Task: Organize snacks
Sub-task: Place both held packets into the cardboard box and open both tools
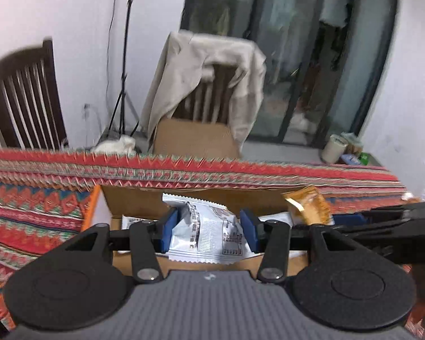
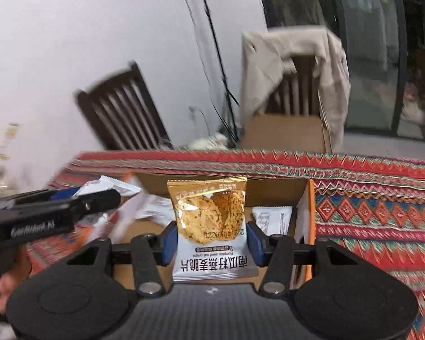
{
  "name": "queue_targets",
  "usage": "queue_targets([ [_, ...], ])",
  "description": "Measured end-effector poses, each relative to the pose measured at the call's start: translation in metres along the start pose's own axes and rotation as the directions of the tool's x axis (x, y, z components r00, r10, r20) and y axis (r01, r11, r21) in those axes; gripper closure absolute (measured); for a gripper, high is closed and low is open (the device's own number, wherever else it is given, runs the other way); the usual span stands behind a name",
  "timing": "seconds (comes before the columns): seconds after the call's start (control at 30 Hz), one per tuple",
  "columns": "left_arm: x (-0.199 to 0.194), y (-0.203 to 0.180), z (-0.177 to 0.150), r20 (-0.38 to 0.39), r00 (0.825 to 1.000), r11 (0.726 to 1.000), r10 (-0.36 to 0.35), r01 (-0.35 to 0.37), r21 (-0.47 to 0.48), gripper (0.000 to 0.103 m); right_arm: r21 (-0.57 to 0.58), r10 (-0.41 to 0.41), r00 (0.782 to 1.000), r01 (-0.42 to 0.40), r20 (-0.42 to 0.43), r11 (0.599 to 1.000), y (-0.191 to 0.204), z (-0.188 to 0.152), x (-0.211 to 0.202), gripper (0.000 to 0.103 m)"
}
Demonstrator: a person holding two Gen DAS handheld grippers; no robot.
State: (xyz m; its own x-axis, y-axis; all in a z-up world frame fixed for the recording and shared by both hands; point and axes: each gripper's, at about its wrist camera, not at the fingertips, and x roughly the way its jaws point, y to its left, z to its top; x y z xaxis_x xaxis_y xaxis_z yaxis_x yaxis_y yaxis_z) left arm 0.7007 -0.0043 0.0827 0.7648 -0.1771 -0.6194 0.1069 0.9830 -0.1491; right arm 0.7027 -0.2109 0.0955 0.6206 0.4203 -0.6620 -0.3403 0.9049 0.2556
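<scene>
Crinkled foil snack packets [image 1: 209, 232] [image 2: 209, 226], clamped.

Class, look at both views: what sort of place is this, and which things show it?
Probably a home dining room: a patterned woven tablecloth, dark slatted wooden chairs, one draped with a beige jacket, and glass sliding doors.

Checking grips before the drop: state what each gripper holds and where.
Left gripper pinches a white-and-silver foil snack packet by its side edges. Right gripper pinches a gold-and-white oat-crisp packet by its side edges.
</scene>
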Motion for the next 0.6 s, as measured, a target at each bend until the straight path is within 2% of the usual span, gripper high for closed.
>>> queue_targets([
  [0.1, 0.052, 0.009, 0.004, -0.067, 0.998, 1.000, 0.016, -0.017, -0.021, 0.054, 0.003, -0.057, 0.994, 0.058, -0.093, 0.998, -0.007, 0.016, 0.070, 0.053],
  [0.2, 0.088, 0.015, 0.002, -0.110, 0.994, 0.999, 0.030, -0.034, -0.041, 0.054, -0.004, -0.108, 0.982, 0.109, -0.152, 0.994, -0.013, 0.018, 0.118, 0.053],
  [0.27, 0.101, 0.018, 0.001, -0.144, 0.990, 0.998, 0.009, -0.018, -0.056, 0.052, 0.001, -0.114, 0.977, 0.116, -0.179, 0.993, -0.017, 0.016, 0.136, 0.053],
  [0.3, 0.105, 0.018, 0.000, -0.153, 0.988, 0.998, 0.002, -0.012, -0.060, 0.051, 0.001, -0.116, 0.976, 0.118, -0.184, 0.993, -0.016, 0.014, 0.142, 0.051],
  [0.37, 0.108, 0.018, -0.002, -0.152, 0.988, 0.998, 0.006, -0.017, -0.068, 0.038, -0.012, -0.119, 0.976, 0.119, -0.183, 0.993, -0.015, 0.012, 0.149, 0.051],
  [0.4, 0.108, 0.019, -0.003, -0.151, 0.989, 0.997, 0.008, -0.019, -0.072, 0.034, -0.030, -0.127, 0.975, 0.124, -0.181, 0.992, -0.012, 0.011, 0.152, 0.046],
  [0.6, 0.080, 0.028, 0.000, -0.137, 0.990, 0.997, 0.017, -0.027, -0.072, 0.031, -0.037, -0.114, 0.978, 0.109, -0.177, 0.993, -0.013, 0.013, 0.146, 0.042],
])
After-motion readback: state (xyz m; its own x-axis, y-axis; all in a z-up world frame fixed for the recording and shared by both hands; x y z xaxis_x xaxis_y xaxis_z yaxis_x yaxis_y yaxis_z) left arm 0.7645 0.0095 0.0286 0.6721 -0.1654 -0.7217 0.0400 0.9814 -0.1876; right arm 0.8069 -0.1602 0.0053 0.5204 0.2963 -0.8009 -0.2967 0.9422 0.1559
